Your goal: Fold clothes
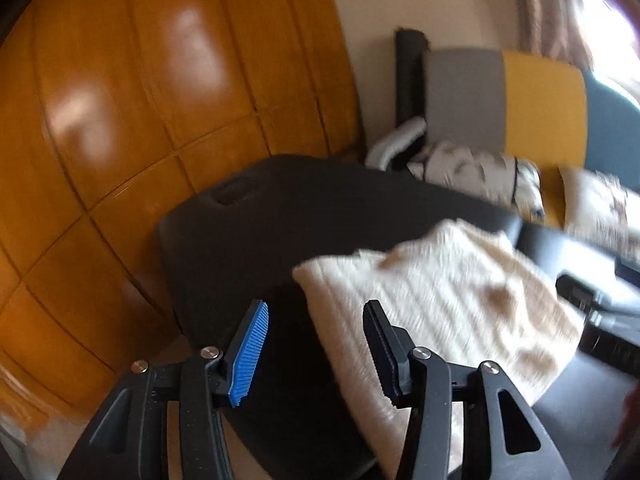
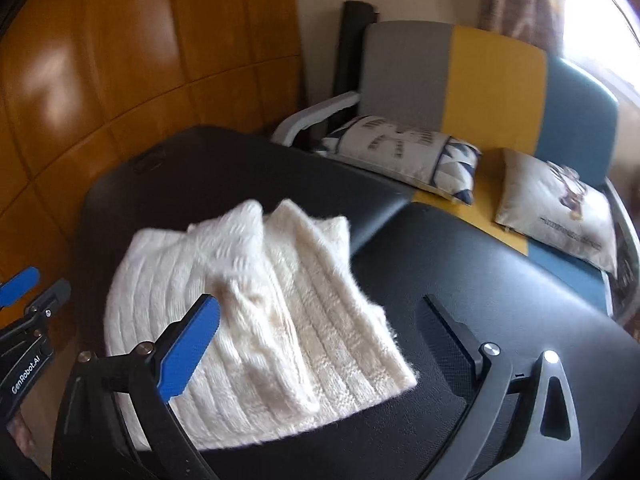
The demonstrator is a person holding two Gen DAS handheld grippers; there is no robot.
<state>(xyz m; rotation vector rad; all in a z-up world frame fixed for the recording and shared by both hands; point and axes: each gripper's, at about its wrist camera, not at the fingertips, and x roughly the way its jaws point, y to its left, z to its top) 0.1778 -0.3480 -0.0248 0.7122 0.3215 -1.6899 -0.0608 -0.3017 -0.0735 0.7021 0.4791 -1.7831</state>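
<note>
A cream knitted sweater [image 2: 256, 304] lies folded into a rough rectangle on the black padded table [image 2: 500, 264]. In the left wrist view the same sweater [image 1: 440, 304] lies to the right of centre, blurred by motion. My left gripper [image 1: 316, 312] is open and holds nothing; its right finger is over the sweater's left edge and its left finger is over the bare black table [image 1: 280, 208]. My right gripper [image 2: 320, 308] is wide open above the sweater's near right part, with nothing between its fingers. The left gripper [image 2: 24, 292] shows at the left edge of the right wrist view.
Behind the table stands a sofa [image 2: 496, 80] with grey, yellow and blue panels and two printed cushions [image 2: 404, 152] [image 2: 560, 212]. Glossy wooden panelling [image 2: 120, 60] fills the left side. A curtain and a bright window [image 2: 592, 8] are at the top right.
</note>
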